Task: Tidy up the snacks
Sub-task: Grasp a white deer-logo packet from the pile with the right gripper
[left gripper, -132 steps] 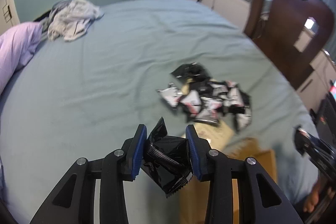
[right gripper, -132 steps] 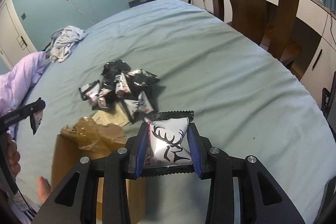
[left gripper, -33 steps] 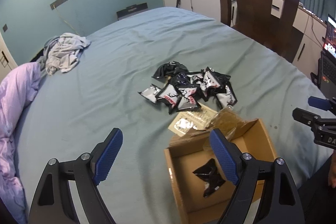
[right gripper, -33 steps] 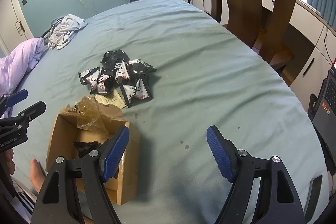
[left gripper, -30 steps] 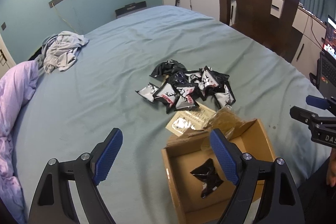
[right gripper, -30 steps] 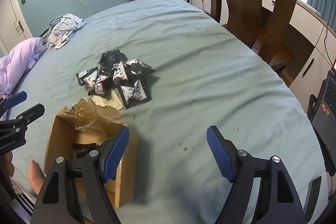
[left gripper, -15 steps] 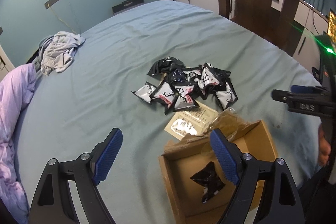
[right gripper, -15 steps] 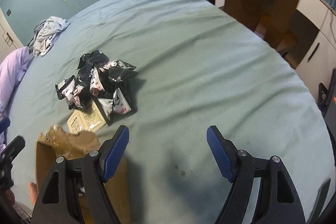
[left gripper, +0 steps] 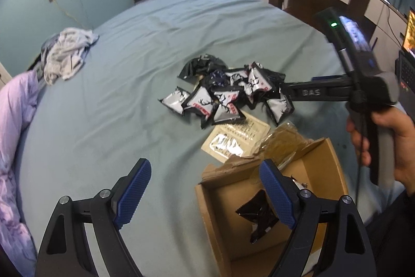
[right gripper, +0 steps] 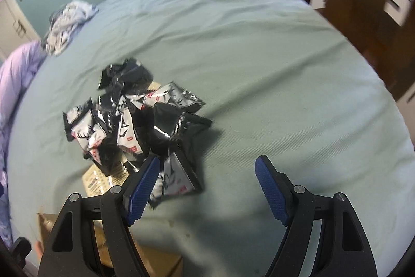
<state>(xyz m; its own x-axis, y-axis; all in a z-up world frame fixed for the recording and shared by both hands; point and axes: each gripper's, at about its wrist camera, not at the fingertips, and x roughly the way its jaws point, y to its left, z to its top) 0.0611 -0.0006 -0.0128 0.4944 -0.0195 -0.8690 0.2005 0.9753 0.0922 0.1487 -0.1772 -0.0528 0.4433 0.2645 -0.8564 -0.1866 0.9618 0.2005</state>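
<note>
Snack packets (right gripper: 135, 121) lie heaped on the bed (right gripper: 272, 69), just ahead and left of the right gripper (right gripper: 207, 186), whose fingers stand spread and empty. Its left finger (right gripper: 141, 188) overlaps the nearest packet (right gripper: 176, 181); the left gripper (left gripper: 205, 194), also spread and empty, hangs farther back over the box (left gripper: 223, 222).

Snack pile (left gripper: 228, 98) behind box (left gripper: 334, 173)

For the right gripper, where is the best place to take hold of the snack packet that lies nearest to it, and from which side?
Probably across the puffed middle of the nearest snack packet, coming down from above. It lies flat on the bed sheet, so its edges are hard to catch. The right gripper has open jaws.
</note>
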